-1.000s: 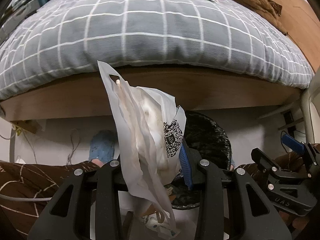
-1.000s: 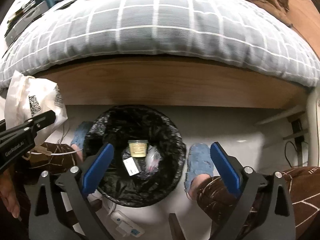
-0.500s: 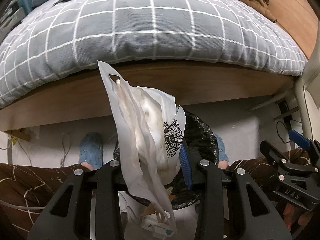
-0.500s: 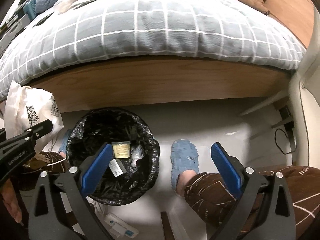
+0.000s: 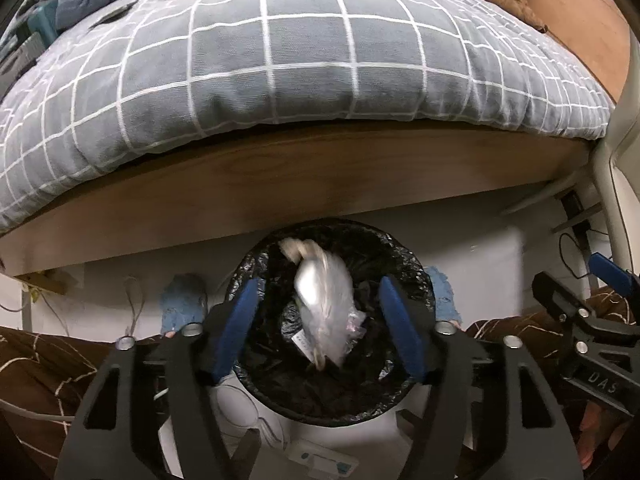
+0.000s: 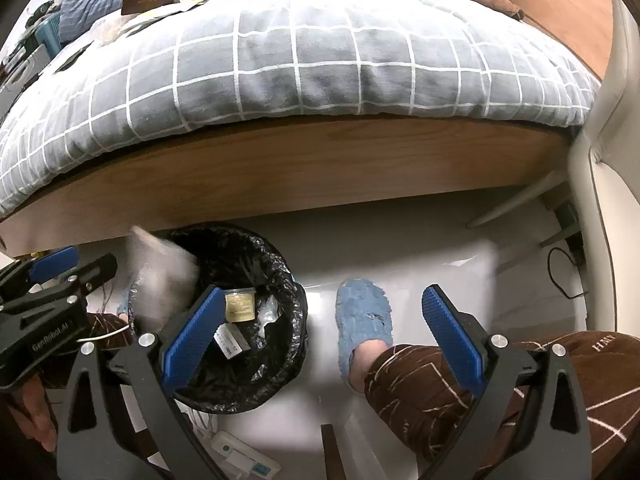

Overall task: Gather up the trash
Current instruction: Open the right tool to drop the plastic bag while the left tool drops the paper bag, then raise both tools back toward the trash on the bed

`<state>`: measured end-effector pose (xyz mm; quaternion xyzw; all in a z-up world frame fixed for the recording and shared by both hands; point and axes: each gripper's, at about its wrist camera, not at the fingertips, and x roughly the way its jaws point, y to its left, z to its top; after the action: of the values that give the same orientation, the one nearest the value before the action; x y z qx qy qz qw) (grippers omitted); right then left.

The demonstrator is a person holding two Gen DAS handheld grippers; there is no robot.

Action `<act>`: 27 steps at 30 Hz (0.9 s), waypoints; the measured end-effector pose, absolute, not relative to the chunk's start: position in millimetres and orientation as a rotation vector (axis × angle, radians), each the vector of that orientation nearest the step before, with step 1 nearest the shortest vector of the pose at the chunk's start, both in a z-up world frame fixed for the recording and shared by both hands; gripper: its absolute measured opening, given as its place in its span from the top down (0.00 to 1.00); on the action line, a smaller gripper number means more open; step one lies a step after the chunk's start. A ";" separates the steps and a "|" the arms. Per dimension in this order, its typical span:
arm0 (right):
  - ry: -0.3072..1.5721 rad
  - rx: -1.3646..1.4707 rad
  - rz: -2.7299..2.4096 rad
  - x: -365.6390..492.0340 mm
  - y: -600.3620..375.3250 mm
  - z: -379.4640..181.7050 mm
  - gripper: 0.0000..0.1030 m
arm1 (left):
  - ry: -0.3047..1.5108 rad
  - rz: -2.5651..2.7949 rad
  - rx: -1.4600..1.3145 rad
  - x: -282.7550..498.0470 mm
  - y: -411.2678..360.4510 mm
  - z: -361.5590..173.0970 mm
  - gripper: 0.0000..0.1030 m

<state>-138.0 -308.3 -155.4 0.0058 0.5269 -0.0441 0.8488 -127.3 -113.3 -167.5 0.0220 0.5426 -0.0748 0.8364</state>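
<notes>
Even indoor light falls from above me; the white floor (image 6: 400, 256) glares softly. My fisheye views bow the bed frame (image 5: 280, 176) and darken at the corners. The white bag (image 5: 326, 300) smears with motion blur; the rest stays sharp.

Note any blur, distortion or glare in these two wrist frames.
Left wrist view: the white bag is a motion-blurred streak over the bin, with the left gripper opening and its pads clear of it; the bed frame bows from the fisheye. Right wrist view: the same bag is smeared; soft glare on the floor.
</notes>
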 end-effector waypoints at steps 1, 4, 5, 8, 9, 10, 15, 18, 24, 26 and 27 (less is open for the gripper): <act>1.107 0.010 -0.090 -137.8 -307.3 -154.6 0.08 | 1.143 -0.155 0.042 -127.9 -111.1 -166.4 0.30; 1.077 0.007 -0.078 -137.5 -302.3 -148.7 0.08 | 1.126 -0.153 0.034 -128.3 -104.6 -163.5 0.20; 1.066 0.005 -0.070 -137.6 -300.0 -145.1 0.08 | 1.122 -0.150 0.035 -128.7 -102.3 -162.8 0.17; 1.039 -0.015 -0.050 -136.4 -291.0 -139.5 0.08 | 1.121 -0.136 0.031 -127.2 -90.0 -162.5 0.12; 1.039 -0.017 -0.045 -135.2 -288.1 -139.4 0.08 | 1.120 -0.128 0.030 -126.0 -84.0 -161.5 0.10; 1.040 -0.019 -0.037 -133.8 -284.8 -139.2 0.08 | 1.116 -0.117 0.031 -126.6 -79.3 -160.4 0.09; 1.025 -0.039 0.007 -128.0 -266.1 -135.2 0.08 | 1.082 -0.073 0.007 -128.3 -58.0 -154.3 0.06; 1.008 -0.047 0.015 -125.0 -255.7 -130.9 0.08 | 1.072 -0.049 0.005 -128.3 -51.4 -150.5 0.06; 0.985 -0.066 0.033 -117.1 -234.7 -121.9 0.08 | 1.047 -0.010 -0.018 -128.1 -32.5 -135.2 0.06; 0.967 -0.084 0.035 -116.5 -227.7 -115.2 0.08 | 1.044 0.018 -0.019 -127.6 -24.2 -129.9 0.06; 0.960 -0.090 0.036 -116.1 -226.0 -112.9 0.08 | 1.042 0.018 -0.030 -126.8 -19.8 -126.6 0.06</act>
<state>-116.1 -226.0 -112.9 -0.0434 0.4616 0.0171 0.8858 -126.8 -19.8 -126.6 -0.0145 0.4976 0.0088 0.8672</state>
